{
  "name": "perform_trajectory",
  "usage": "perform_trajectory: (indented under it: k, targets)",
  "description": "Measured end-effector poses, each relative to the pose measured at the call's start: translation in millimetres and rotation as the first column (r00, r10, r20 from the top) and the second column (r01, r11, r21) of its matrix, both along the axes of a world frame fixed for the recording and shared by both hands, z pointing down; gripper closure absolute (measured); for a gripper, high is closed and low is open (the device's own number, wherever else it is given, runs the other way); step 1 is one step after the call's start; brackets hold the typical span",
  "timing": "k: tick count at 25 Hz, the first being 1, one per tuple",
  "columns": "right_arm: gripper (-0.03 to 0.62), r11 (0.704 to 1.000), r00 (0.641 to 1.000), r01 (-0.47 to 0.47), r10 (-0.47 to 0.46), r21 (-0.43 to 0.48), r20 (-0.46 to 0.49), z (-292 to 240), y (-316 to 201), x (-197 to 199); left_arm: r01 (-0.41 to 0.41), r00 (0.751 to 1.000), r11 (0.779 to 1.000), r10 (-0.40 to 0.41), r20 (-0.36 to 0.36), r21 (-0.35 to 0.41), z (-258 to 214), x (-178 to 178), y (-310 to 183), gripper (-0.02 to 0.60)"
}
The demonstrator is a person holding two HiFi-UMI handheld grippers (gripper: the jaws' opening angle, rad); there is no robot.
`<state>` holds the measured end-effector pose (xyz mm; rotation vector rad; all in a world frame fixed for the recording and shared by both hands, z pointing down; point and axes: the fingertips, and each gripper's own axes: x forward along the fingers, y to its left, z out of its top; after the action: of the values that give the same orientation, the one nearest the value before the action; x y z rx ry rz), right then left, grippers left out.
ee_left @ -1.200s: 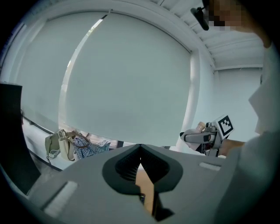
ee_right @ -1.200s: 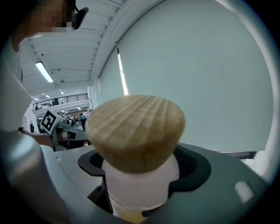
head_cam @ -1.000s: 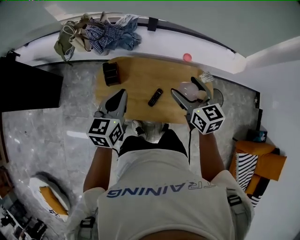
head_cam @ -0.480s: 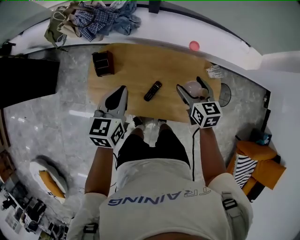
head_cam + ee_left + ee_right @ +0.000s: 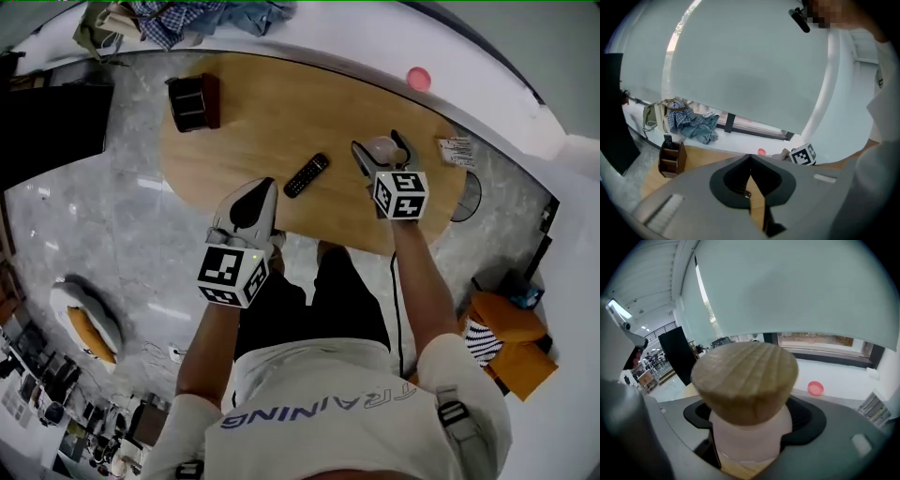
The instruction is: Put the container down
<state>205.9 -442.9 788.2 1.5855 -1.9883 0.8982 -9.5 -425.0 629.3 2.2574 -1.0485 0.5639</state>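
2 grey jaws of the right gripper clamp a smooth, pale, round container with a ribbed wooden lid at the right end of the oval wooden table, the left gripper closed and empty.

— Resting on what?
— On an oval wooden table, set on a grey marble floor.
— Carrying what?
— Carries a dark wooden box at ten o'clock, close to the rim. Holds a black remote near the centre, slightly toward six o'clock, lying slanted. Bears a small printed packet at three o'clock, right at the edge.
— Anything else?
— Pale container between centre and three o'clock. Touching the wood or not, cannot tell.
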Motion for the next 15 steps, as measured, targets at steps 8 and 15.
perform_trajectory:
  k: [8,15]
  targets:
    - [0.168,0.995,0.994,0.073,-0.079,-0.07,-0.078,116.7,-35.8,-3.9,0.029,0.999,0.997,-0.028,0.017,-0.077,56.0,6.0,-0.1,0.583]
    - [0.168,0.993,0.987,0.093,-0.101,-0.069,-0.126,158.7,-62.8,-4.9,0.057,0.998,0.986,-0.05,0.043,-0.156,86.8,-11.8,16.6,0.583]
